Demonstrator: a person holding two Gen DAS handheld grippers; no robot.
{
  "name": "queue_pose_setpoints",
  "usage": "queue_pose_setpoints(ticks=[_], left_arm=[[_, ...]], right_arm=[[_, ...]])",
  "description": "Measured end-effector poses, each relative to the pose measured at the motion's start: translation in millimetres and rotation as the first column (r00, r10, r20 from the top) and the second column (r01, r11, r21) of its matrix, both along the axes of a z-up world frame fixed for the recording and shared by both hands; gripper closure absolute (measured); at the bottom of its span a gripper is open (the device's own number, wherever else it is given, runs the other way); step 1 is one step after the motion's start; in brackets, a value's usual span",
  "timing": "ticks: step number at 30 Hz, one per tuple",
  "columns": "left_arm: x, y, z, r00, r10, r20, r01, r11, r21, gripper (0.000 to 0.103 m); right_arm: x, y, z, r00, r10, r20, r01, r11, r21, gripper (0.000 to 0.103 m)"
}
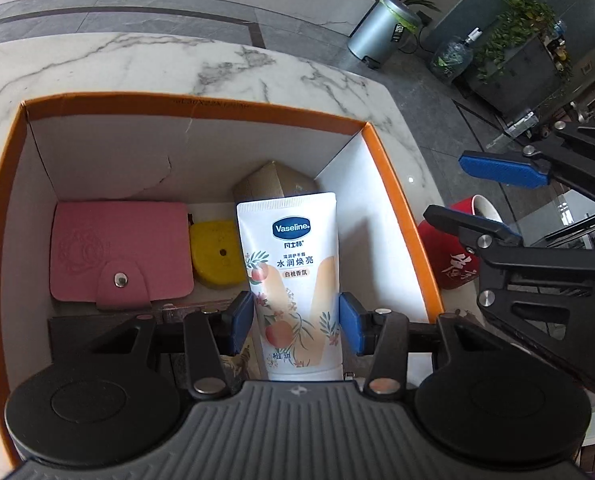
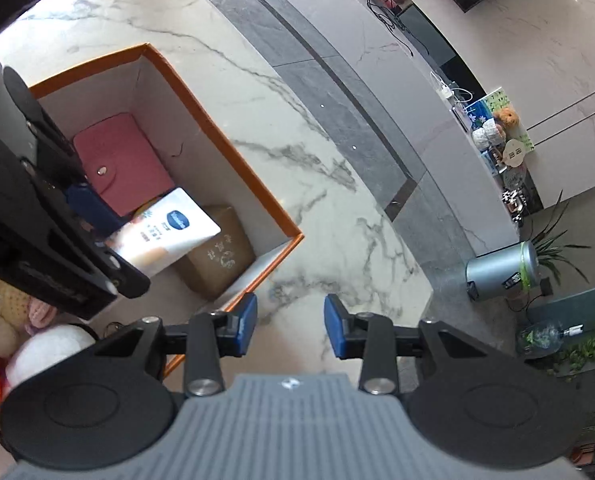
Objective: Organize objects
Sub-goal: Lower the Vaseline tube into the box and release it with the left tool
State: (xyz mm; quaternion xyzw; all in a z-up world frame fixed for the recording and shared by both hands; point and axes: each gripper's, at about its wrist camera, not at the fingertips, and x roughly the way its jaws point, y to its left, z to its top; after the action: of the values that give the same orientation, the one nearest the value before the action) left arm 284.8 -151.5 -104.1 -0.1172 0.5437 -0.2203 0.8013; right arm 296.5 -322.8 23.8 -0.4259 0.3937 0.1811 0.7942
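Vaseline tube [image 1: 293, 280] sits clamped between my left gripper's [image 1: 295, 322] blue pads, hanging over the orange-rimmed box [image 1: 201, 110]. My right gripper [image 2: 290, 326] is half-spread with nothing in it. I judge I'm mid-placement: next I lower the tube into the gap between yellow block [image 1: 215, 254] and box wall, beyond it the brown carton [image 1: 275, 180].

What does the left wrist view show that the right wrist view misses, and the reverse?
Left wrist only: a yellow block beside the pink wallet, and a red mug outside the box.
Right wrist only: knitted toys at the left edge, and the right claw empty over marble.
Both: the orange-rimmed box, the wallet, a brown carton, and the left claw gripping the Vaseline tube.
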Motion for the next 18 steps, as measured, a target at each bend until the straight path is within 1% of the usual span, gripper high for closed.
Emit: queue_pose_setpoints(ticks=[3, 4, 7, 11, 14, 16, 17, 18], left_arm=[[-3.2, -5.9, -8.1, 1.0, 0.019, -0.019, -0.018, 1.0, 0.02, 0.049], [-3.9, -7.0, -10.0, 0.999, 0.023, -0.027, -0.023, 0.999, 0.025, 0.049], [-5.2, -11.0, -11.7, 0.999, 0.03, -0.019, -0.029, 0.997, 0.067, 0.048], [-3.1, -15.9, -15.7, 0.999, 0.009, -0.047, -0.005, 0.996, 0.094, 0.047], [-2.4, -16.7, -15.4, 0.999, -0.004, -0.048, 0.01, 0.993, 0.115, 0.047], [-3.6, -16.1, -14.2, 0.998, -0.017, -0.053, 0.023, 0.994, 0.11, 0.041], [-5.0, -15.3, -13.3, 0.998, -0.021, -0.055, 0.027, 0.994, 0.107, 0.037], [-6.9, -14.4, -11.8, 0.998, -0.027, -0.051, 0.032, 0.994, 0.108, 0.035]], right_arm=[[-3.0, -1.5, -13.8, 1.0, 0.025, 0.01, -0.024, 1.0, -0.012, 0.065], [-6.6, -2.1, -13.1, 1.0, 0.03, 0.006, -0.03, 1.0, -0.009, 0.065], [-11.2, -4.3, -9.6, 0.999, 0.036, 0.01, -0.036, 0.999, 0.003, 0.066], [-13.4, -9.0, -8.5, 1.0, 0.024, 0.008, -0.024, 0.999, 0.022, 0.066], [-15.0, -10.3, -9.9, 1.0, 0.022, 0.007, -0.022, 0.999, 0.028, 0.066], [-17.0, -10.3, -9.7, 1.0, 0.021, 0.009, -0.022, 0.999, 0.033, 0.066], [-18.1, -9.9, -9.2, 1.0, 0.022, 0.01, -0.022, 0.999, 0.035, 0.066], [-19.3, -9.6, -8.4, 1.0, 0.022, 0.011, -0.022, 0.999, 0.038, 0.066]])
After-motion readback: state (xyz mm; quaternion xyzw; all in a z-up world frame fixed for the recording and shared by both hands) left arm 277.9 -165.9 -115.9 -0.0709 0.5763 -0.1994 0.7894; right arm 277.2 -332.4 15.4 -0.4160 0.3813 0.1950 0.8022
